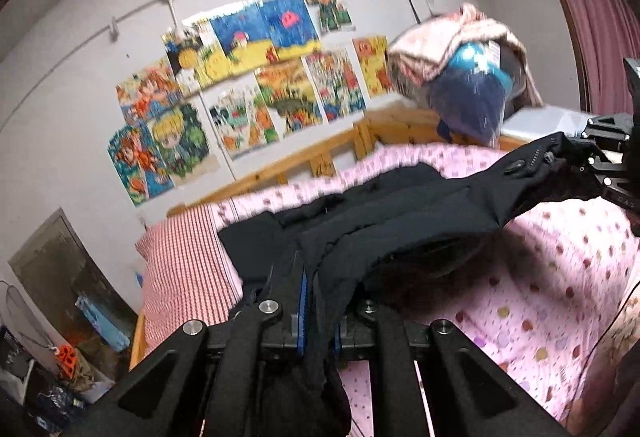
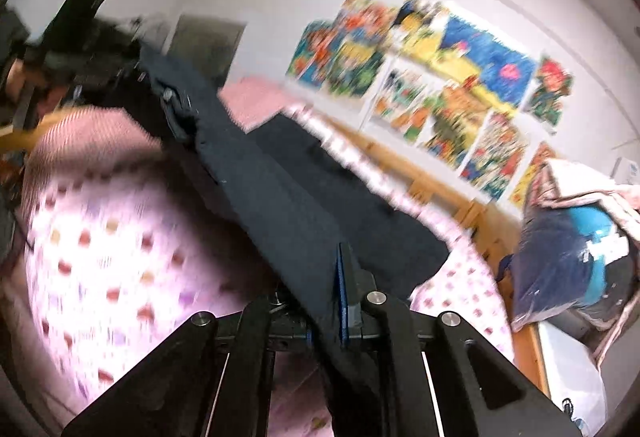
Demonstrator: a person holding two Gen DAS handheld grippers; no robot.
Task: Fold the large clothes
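Pink dotted bedspread (image 1: 552, 301) under a poster wall (image 1: 256, 77) at twelve o'clock; left gripper (image 1: 318, 301) and right gripper (image 2: 328, 301) both pinching the black garment (image 1: 400, 213) aloft

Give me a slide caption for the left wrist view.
Both grippers, left and right, shut on a black garment held above the pink dotted bedspread.
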